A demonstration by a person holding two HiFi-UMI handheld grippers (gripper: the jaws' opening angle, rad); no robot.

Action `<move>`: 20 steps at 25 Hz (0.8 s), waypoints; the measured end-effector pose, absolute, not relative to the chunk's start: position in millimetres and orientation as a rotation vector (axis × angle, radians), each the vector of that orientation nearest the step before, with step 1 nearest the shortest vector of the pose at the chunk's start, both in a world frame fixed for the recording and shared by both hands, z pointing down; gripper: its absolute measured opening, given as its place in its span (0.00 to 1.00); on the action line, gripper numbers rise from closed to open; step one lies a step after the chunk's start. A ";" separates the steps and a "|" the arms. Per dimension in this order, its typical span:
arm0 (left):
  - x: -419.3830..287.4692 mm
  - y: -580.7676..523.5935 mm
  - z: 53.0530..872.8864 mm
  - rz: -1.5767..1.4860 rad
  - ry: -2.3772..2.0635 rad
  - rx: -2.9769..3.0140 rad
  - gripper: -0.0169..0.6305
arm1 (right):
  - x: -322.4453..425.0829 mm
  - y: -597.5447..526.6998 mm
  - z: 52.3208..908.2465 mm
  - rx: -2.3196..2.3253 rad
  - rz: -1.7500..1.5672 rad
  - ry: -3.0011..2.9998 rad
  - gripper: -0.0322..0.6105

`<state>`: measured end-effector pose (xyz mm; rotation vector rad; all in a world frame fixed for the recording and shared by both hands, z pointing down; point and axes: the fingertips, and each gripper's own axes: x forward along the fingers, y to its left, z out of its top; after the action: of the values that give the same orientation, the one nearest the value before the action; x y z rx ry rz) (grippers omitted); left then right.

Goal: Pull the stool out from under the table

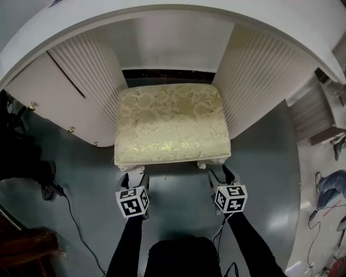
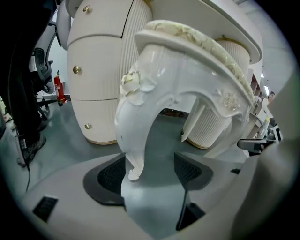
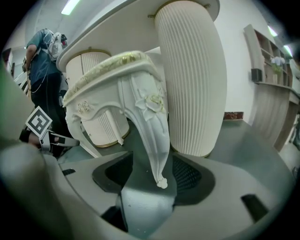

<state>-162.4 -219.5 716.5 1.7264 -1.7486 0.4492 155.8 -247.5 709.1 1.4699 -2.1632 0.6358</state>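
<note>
The stool (image 1: pixel 172 123) has a gold floral cushion and white carved legs, and its back half sits under the white table (image 1: pixel 178 16), between two fluted pedestals. My left gripper (image 1: pixel 133 181) is low at the stool's front left corner. In the left gripper view that curved leg (image 2: pixel 133 140) stands between the open jaws of the left gripper (image 2: pixel 150 171), close to the left pad, with a gap to the right pad. My right gripper (image 1: pixel 223 176) is at the front right corner. There the other front leg (image 3: pixel 157 150) hangs between the open jaws of the right gripper (image 3: pixel 150 176), nearer the right pad.
The fluted pedestals (image 1: pixel 89 70) (image 1: pixel 254 76) flank the stool closely. A drawer unit with gold knobs (image 2: pixel 93 75) stands at the left. A black cable (image 1: pixel 75 222) trails over the grey floor. A person (image 3: pixel 44 70) stands beyond the table. Shelving (image 1: pixel 319 113) lies at the right.
</note>
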 end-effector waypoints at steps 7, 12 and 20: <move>-183.9 -247.0 743.3 0.418 -1.841 1.768 0.54 | 146.8 -278.0 745.4 1.494 0.599 -2.216 0.45; -191.3 -264.0 755.3 0.385 -1.859 1.797 0.54 | 143.0 -294.8 761.3 1.492 0.576 -2.240 0.44; -193.9 -276.3 755.3 0.409 -1.869 1.860 0.45 | 142.3 -309.8 767.5 1.523 0.510 -2.235 0.38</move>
<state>-193.9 -276.3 755.3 1.8604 -1.8693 0.4090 142.3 -309.8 767.5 1.5227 -2.2352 0.5095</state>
